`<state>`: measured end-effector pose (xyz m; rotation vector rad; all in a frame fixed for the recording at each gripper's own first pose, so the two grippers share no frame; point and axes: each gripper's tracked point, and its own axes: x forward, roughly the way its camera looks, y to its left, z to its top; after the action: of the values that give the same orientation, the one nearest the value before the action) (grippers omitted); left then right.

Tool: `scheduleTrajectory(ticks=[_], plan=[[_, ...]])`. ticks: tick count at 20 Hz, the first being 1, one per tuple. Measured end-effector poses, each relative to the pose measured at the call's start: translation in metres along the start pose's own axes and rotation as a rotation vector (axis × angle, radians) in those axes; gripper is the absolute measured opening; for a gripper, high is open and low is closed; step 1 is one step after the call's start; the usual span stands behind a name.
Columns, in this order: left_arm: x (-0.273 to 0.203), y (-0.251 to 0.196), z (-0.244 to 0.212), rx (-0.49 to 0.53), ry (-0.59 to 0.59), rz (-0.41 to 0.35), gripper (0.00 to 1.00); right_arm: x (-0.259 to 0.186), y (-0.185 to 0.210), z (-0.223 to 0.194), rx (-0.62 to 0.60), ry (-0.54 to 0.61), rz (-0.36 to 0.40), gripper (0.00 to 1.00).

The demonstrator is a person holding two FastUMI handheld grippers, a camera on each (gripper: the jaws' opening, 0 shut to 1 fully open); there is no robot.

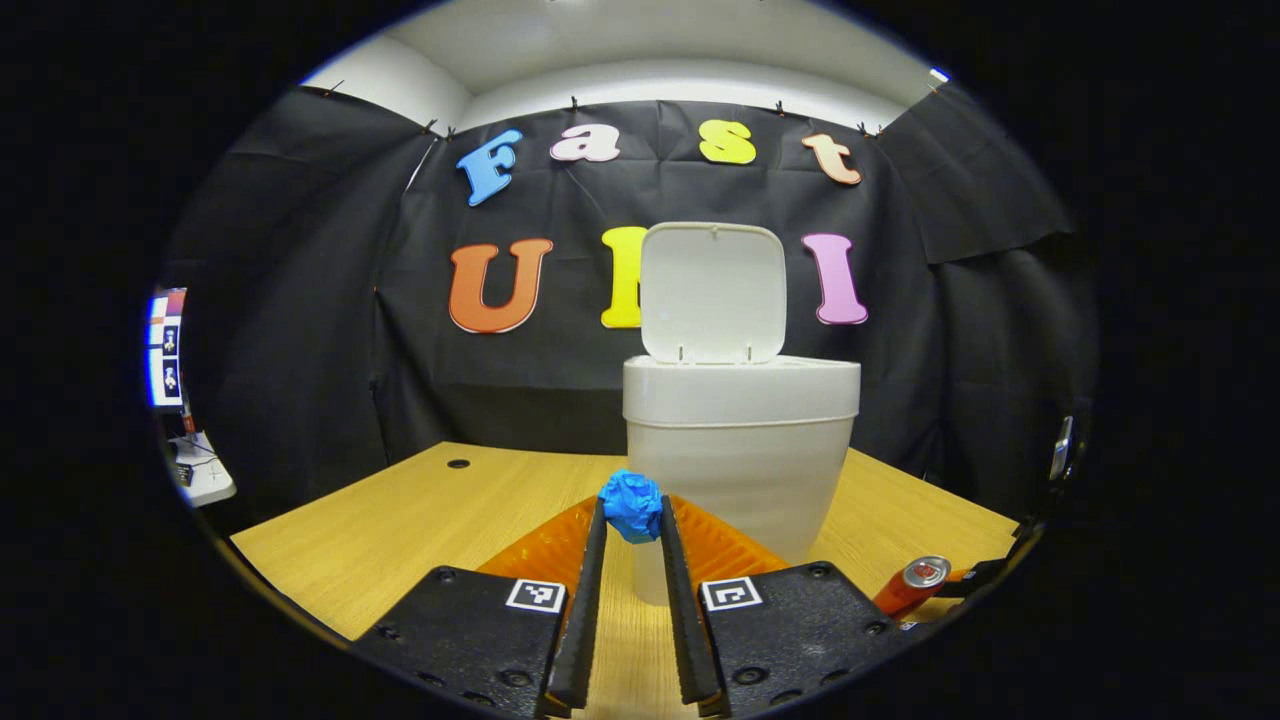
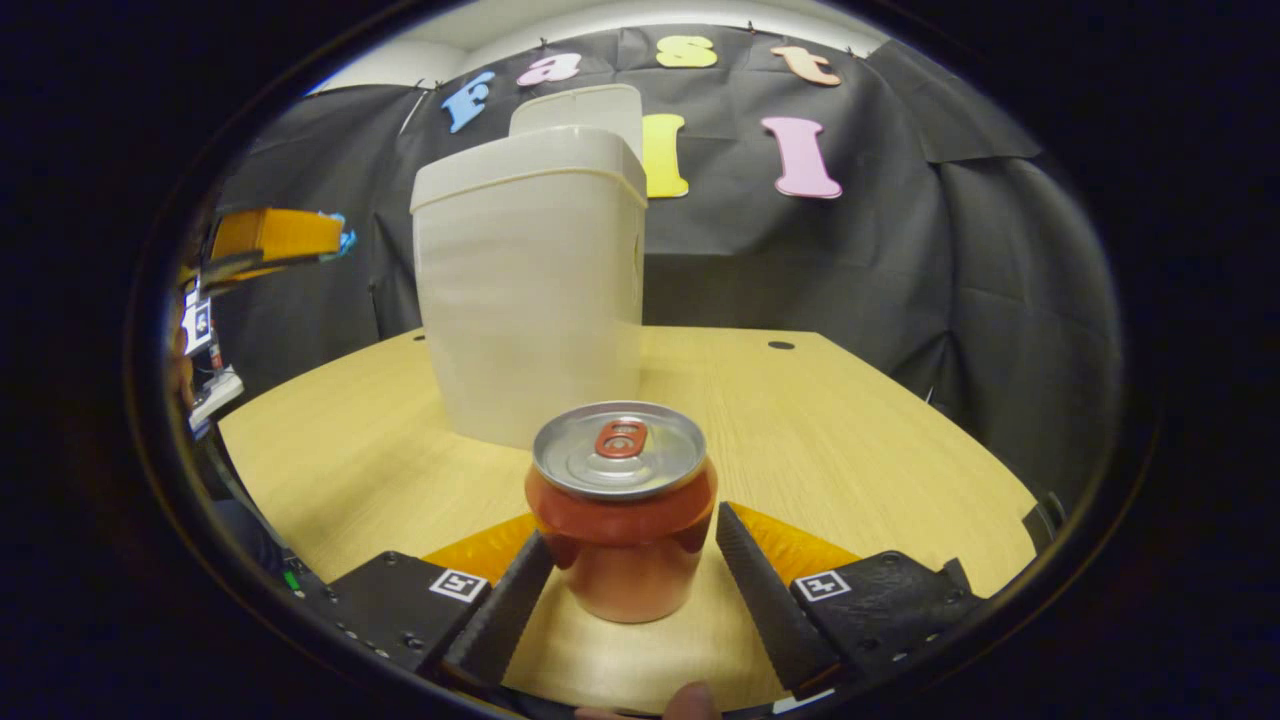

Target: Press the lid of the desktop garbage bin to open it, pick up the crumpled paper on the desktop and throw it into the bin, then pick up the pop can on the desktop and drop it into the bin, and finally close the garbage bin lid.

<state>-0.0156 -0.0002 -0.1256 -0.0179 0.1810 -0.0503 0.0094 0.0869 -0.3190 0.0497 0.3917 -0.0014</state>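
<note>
counter (image 2: 830,430): we see pale wood grain, smooth and matt.
bin (image 1: 740,450): we see off-white plastic, smooth, faintly satin.
pop can (image 2: 622,510): we see glossy metal, brushed silver top.
crumpled paper (image 1: 632,506): we see creased, matt blue paper.
booth wall: we see matt black cloth, wrinkled.

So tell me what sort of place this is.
Most likely a staged recording booth, not a home: black cloth wall pinned up as a backdrop, a bare wooden desk, and on it a white bin and a pop can.
</note>
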Motion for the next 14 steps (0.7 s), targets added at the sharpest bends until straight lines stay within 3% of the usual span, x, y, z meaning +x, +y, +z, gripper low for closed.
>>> scheduleTrajectory(ticks=[7, 9, 11, 12, 14], plan=[[0.011, -0.004, 0.027, 0.010, -0.043, -0.019, 0.35, 0.004, 0.003, -0.005, -0.003, 0.030, 0.016, 0.93], [0.014, -0.008, 0.028, 0.010, -0.039, -0.031, 0.35, 0.004, 0.002, -0.003, -0.007, 0.035, 0.017, 0.82], [0.017, -0.007, 0.036, 0.012, -0.044, -0.030, 0.30, 0.001, 0.002, 0.000, 0.001, 0.031, 0.029, 0.80], [0.020, -0.005, 0.042, 0.008, -0.055, -0.030, 0.35, -0.003, 0.000, 0.006, 0.006, 0.017, 0.028, 0.78], [0.024, -0.004, 0.058, -0.006, -0.078, -0.033, 0.35, -0.009, -0.006, 0.019, 0.016, -0.014, 0.030, 0.78]])
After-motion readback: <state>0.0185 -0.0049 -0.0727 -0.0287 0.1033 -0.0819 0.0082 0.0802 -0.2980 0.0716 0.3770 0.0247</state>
